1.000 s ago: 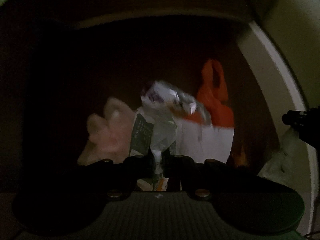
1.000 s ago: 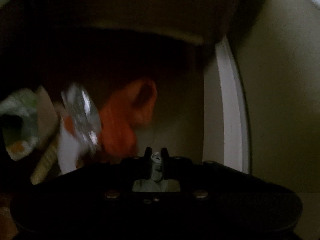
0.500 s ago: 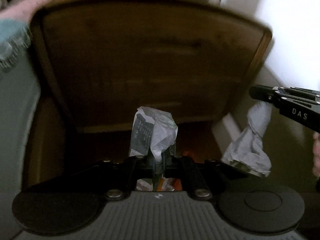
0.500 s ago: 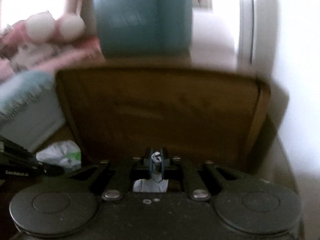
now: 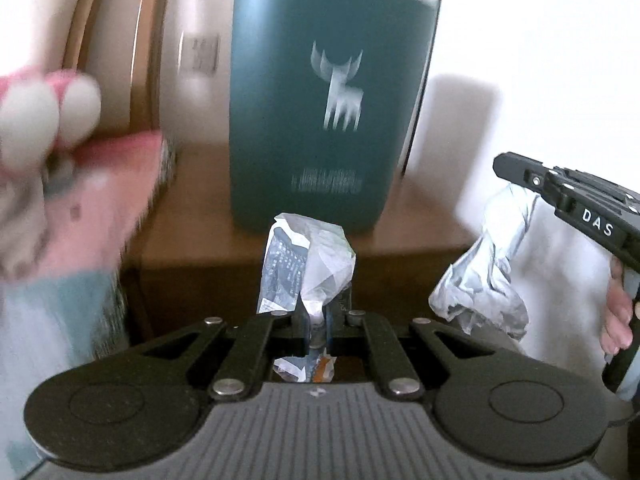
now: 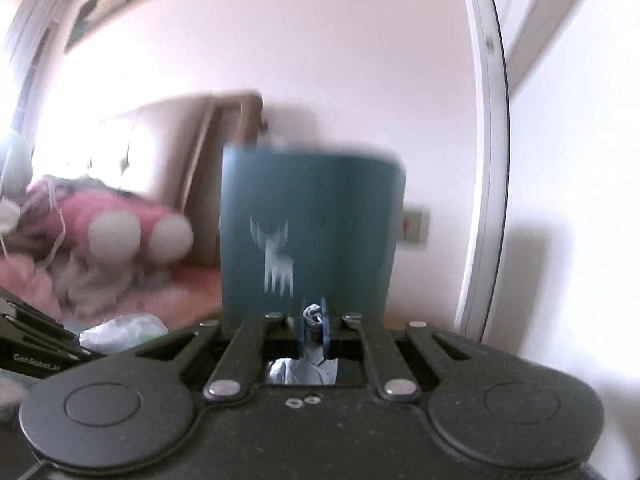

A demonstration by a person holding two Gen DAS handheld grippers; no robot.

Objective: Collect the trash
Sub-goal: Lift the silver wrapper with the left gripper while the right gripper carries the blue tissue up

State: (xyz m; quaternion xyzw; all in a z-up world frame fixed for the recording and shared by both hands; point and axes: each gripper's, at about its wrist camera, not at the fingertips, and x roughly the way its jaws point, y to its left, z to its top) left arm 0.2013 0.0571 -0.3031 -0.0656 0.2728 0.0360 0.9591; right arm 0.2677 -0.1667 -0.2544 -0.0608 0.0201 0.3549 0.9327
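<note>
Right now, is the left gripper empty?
No, the left gripper is shut on a crumpled wrapper.

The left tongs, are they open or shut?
Shut: the left tongs pinch a crumpled wrapper, which sticks up between them.

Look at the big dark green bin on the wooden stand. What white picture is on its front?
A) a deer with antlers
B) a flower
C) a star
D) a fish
A: the bin carries a white four-legged deer with antlers on its front, clear in both views despite the blur.
</note>
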